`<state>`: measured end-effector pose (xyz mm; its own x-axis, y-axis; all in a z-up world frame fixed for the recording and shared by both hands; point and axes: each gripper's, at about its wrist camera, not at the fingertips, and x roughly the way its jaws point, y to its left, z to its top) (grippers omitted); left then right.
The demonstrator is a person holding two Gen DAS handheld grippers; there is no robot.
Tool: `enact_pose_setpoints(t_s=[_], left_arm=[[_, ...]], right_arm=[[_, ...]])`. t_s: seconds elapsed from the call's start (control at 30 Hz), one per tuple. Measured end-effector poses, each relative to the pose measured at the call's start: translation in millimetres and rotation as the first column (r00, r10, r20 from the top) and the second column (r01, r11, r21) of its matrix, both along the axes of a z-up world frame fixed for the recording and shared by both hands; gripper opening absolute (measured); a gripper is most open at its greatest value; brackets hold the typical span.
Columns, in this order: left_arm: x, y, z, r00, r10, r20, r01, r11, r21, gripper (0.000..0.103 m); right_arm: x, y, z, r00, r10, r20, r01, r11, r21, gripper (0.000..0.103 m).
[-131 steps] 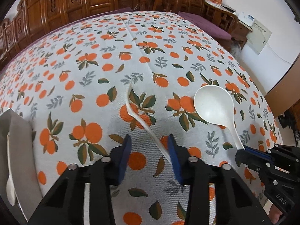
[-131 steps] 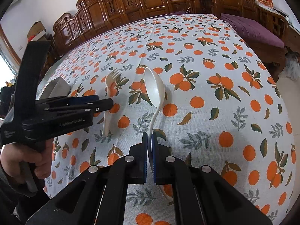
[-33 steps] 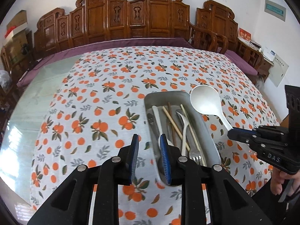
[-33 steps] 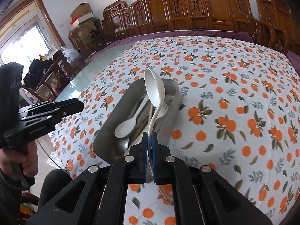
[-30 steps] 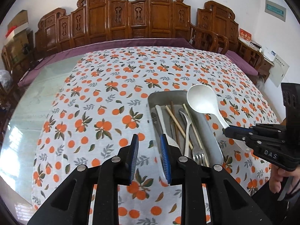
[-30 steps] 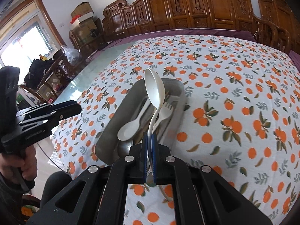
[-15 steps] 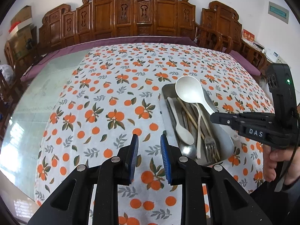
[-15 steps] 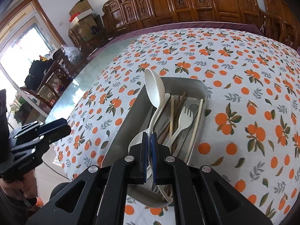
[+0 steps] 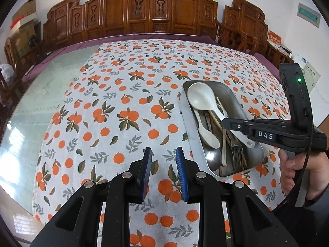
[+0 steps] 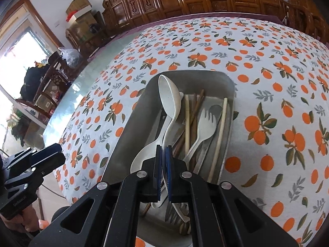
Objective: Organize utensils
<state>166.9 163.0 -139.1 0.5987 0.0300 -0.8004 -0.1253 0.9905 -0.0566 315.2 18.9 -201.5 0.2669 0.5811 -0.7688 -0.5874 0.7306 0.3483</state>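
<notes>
R gripper (image 10: 163, 154) is clamped on the handle of 1 large white ladle-type spoon (image 10: 169, 96), w/ the bowl end out over the far part of 1 metal tray (image 10: 229, 86); can't tell if the bowl touches anything below. The tray sits on 1 table under an orange-print cloth (image 9: 115, 111), toward its right side in the left wrist view. In the tray, as far as can be counted: 1 smaller white spoon (image 9: 206, 132), 1 white plastic fork (image 10: 205, 123), 1 metal spoon (image 9: 213, 158), 1 metal fork (image 9: 236, 151), 2 pale chopsticks (image 10: 221, 131) and 2 dark ones (image 10: 195, 107); more may be hidden under the pile. L gripper (image 9: 163, 156) hovers over bare cloth just left of the tray, jaws partly apart w/ nothing between them. 1 hand (image 9: 298, 171) shows, on the R gripper's grip. Carved wooden chairs (image 9: 144, 14) line the far edge; exact no. unclear.
</notes>
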Motion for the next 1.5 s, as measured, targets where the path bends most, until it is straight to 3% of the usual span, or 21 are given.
enact_pose_setpoints(t_s=[0.5,0.63,0.7,0.77,0.97,1.07,1.5], left_arm=[[-3,-13,7,1.0,-0.011,0.02,0.011,1.0,-0.002,0.029],[-5,-23,14,0.999,-0.013,0.039,0.013,1.0,-0.003,0.042],[-8,-29,19,0.999,-0.011,0.051,0.011,1.0,-0.001,0.056],[-11,-37,24,0.998,-0.006,0.07,0.006,1.0,0.004,0.078],[-20,-59,38,0.995,-0.016,0.101,0.017,1.0,0.0,0.094],[-28,-69,44,0.993,-0.026,0.115,0.027,1.0,-0.01,0.095],[-72,-127,89,0.968,-0.094,0.234,0.084,0.995,0.05,0.095]], right_arm=[[-26,-29,33,0.988,0.008,0.157,-0.01,1.0,0.012,0.019],[-42,-52,50,0.977,-0.014,0.211,0.008,1.0,0.027,0.032],[-51,-65,58,0.971,-0.031,0.237,0.023,0.999,0.035,0.04],[-58,-78,64,0.966,-0.052,0.254,0.043,0.998,0.042,0.053],[-83,-124,80,0.944,-0.142,0.299,0.126,0.989,0.071,0.09],[-97,-148,87,0.927,-0.187,0.326,0.171,0.982,0.078,0.1],[-158,-216,139,0.844,-0.29,0.452,0.256,0.957,0.136,0.1]])
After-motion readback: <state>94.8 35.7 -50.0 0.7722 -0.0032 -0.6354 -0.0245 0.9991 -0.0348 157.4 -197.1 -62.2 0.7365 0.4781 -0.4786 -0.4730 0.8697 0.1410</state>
